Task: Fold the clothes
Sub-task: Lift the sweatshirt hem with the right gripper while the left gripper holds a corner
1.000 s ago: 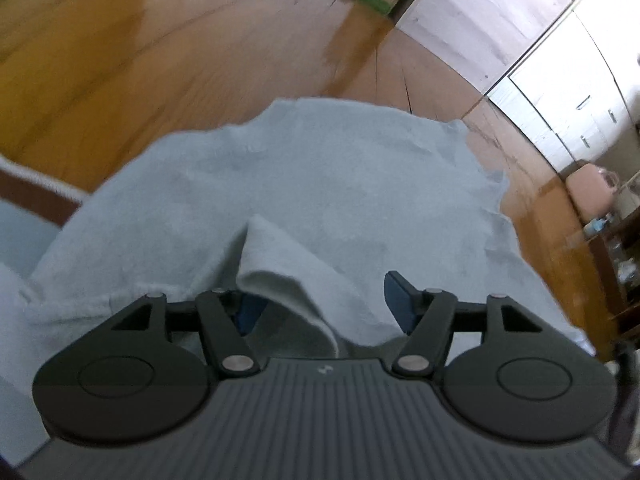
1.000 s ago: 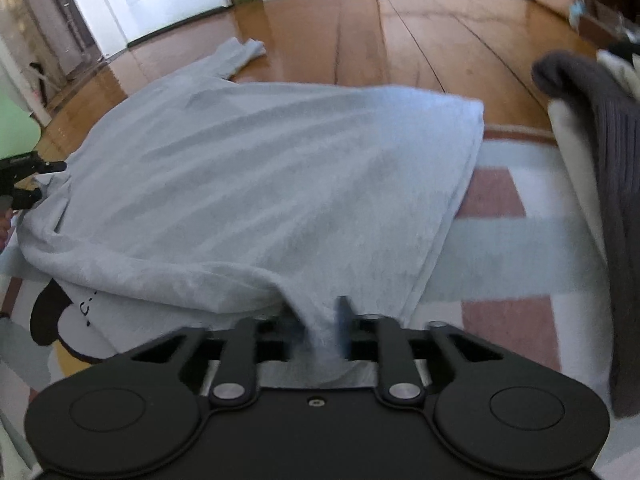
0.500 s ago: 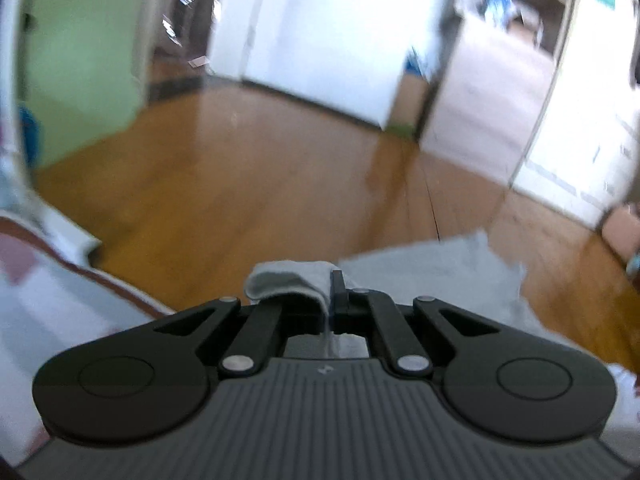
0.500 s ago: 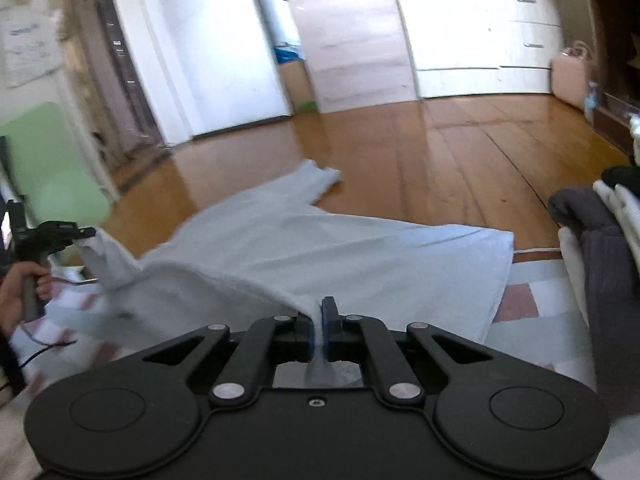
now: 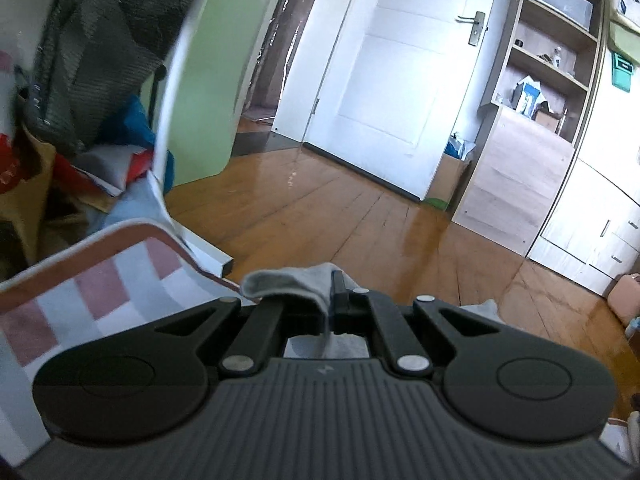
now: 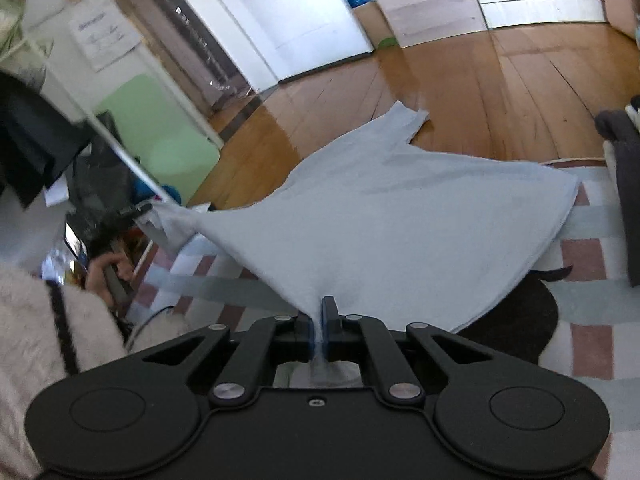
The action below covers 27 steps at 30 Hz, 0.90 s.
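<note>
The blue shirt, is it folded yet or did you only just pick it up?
Not folded yet. Done: both grippers have pinched an edge of the light blue shirt. In hand: the right gripper and left gripper hold it up while its far part and sleeve lie on the wooden floor. Left: every fold.

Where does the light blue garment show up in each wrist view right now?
Left wrist: only a bunched corner of the light blue garment shows, bottom centre, pinched in the left claw.
Right wrist: it fills the centre, stretched from the right claw toward the floor.
Shared landmark: the white door.
</note>
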Each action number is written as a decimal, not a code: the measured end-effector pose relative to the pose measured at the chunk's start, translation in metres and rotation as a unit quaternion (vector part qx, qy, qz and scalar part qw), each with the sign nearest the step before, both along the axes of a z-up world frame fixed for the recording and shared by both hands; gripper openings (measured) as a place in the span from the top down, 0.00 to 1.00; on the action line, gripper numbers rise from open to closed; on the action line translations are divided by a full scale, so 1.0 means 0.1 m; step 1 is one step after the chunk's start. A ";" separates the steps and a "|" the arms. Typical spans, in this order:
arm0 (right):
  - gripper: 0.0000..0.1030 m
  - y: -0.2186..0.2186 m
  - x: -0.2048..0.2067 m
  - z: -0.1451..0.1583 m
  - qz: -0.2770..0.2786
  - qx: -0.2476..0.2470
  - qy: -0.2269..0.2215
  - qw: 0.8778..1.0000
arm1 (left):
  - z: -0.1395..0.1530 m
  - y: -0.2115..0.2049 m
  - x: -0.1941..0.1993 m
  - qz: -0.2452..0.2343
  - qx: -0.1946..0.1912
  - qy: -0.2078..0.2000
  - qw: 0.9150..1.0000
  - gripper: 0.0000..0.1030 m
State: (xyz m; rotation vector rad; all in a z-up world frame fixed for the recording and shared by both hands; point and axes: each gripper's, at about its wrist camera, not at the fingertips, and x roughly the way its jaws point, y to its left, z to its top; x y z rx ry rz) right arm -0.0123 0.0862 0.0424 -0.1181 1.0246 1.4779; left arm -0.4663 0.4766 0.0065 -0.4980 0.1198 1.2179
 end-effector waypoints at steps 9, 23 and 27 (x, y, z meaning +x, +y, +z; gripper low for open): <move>0.95 -0.06 0.01 -0.41 0.060 -0.063 0.090 0.992 | 0.55 -0.17 -0.11 0.014 0.032 0.002 0.999 0.98; 0.95 0.93 1.44 -0.85 -0.044 -0.082 -0.030 0.995 | -0.10 1.24 2.22 -0.114 0.018 0.187 0.975 0.98; 0.95 1.24 1.85 -0.99 -0.065 -0.103 -0.063 0.991 | -0.37 1.49 2.96 -0.147 0.052 0.254 0.955 0.98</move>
